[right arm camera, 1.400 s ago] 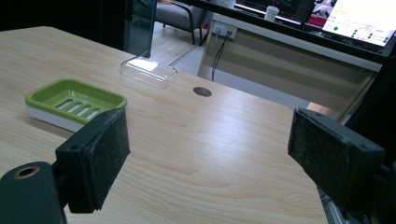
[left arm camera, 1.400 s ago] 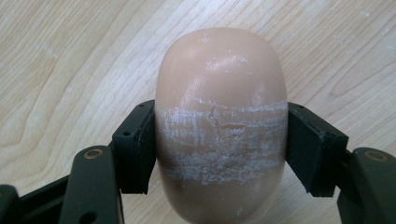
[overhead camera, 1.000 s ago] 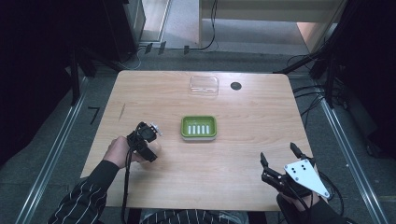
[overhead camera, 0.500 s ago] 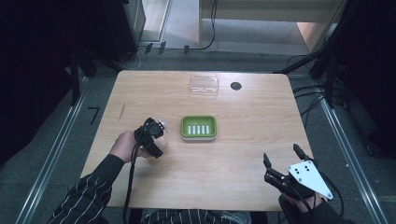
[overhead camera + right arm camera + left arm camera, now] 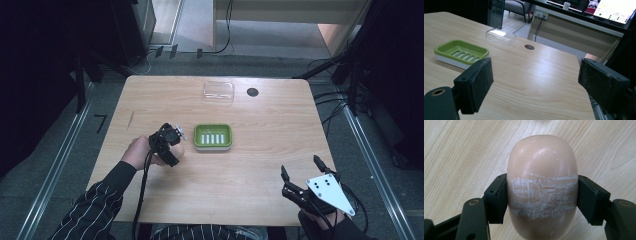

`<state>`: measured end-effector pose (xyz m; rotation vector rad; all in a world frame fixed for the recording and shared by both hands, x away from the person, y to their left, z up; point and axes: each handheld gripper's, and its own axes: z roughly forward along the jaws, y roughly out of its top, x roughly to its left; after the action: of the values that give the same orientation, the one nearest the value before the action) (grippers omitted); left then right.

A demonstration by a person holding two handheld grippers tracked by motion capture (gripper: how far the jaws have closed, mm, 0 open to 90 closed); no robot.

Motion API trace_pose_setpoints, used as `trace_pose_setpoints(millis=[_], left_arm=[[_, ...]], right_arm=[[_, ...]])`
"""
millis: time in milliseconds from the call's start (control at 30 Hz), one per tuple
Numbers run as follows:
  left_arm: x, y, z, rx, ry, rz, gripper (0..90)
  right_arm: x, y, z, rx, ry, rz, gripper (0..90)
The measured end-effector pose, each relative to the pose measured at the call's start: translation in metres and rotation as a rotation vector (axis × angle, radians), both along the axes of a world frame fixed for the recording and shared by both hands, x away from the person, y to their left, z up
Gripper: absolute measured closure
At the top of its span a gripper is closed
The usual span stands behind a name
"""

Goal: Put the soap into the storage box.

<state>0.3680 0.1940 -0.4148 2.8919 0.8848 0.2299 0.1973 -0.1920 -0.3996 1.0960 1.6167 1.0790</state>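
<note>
In the high view the left gripper (image 5: 172,142) and the person's hand hide most of the soap bar (image 5: 542,187), leaving a sliver just left of the green soap dish (image 5: 213,137). There is one bar, one dish and one clear lid (image 5: 218,92) beyond the dish. The bar sits clamped between the left jaws. The right gripper (image 5: 301,172) gapes empty, well right of the dish.

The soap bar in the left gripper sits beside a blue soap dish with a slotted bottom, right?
Not quite: the soap dish is green, not blue, as the high view shows. The rest holds: the left gripper clamps the soap bar, and the dish bottom is slotted.
</note>
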Motion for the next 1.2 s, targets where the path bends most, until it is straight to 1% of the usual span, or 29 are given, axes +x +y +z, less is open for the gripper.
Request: trace_pose_setpoints(millis=[133,167,333,400,500,533,567,633,700,800,900,1033,1100,1200], left_arm=[[0.004,-0.004,0.002,0.007,0.000,-0.025,33.6],[0.005,-0.006,0.002,0.003,-0.001,-0.025,33.5],[0.008,-0.012,0.007,-0.003,-0.005,-0.050,33.5],[0.008,-0.015,0.008,-0.002,0.000,-0.061,33.5],[0.009,-0.018,0.010,-0.011,-0.003,-0.076,33.5],[0.010,-0.019,0.011,-0.002,0.001,-0.088,33.5],[0.011,-0.020,0.011,-0.008,0.000,-0.087,33.5],[0.013,-0.022,0.013,-0.005,0.001,-0.100,33.5],[0.013,-0.023,0.014,-0.016,-0.009,-0.100,33.6],[0.014,-0.025,0.017,-0.015,-0.011,-0.113,33.5],[0.014,-0.026,0.019,-0.024,-0.007,-0.119,33.5],[0.014,-0.027,0.021,-0.026,-0.012,-0.124,33.5],[0.015,-0.027,0.023,-0.016,-0.006,-0.138,33.6],[0.017,-0.029,0.025,-0.021,-0.016,-0.140,33.5]], right_arm=[[0.001,0.000,0.000,0.004,0.001,0.002,13.4],[0.001,0.000,0.000,0.003,0.002,0.002,13.4],[0.001,0.000,0.000,0.009,0.004,0.001,13.4],[0.002,-0.001,0.000,0.009,0.002,0.002,13.4],[0.001,0.000,0.000,0.008,0.006,0.001,13.4],[0.001,0.000,0.000,0.007,0.006,0.000,13.4],[0.001,0.000,0.000,0.006,0.006,0.000,13.4],[0.001,0.000,0.000,0.005,0.006,-0.002,13.4],[0.001,-0.001,0.000,0.003,0.008,-0.002,13.4],[0.000,-0.002,0.000,0.006,0.008,-0.005,13.4],[-0.001,-0.002,0.000,0.001,0.009,-0.002,13.4],[-0.002,-0.002,0.000,0.005,0.014,-0.009,13.4],[-0.002,-0.002,0.000,0.004,0.018,-0.009,13.4],[-0.003,-0.003,-0.001,0.002,0.018,-0.010,13.4]])
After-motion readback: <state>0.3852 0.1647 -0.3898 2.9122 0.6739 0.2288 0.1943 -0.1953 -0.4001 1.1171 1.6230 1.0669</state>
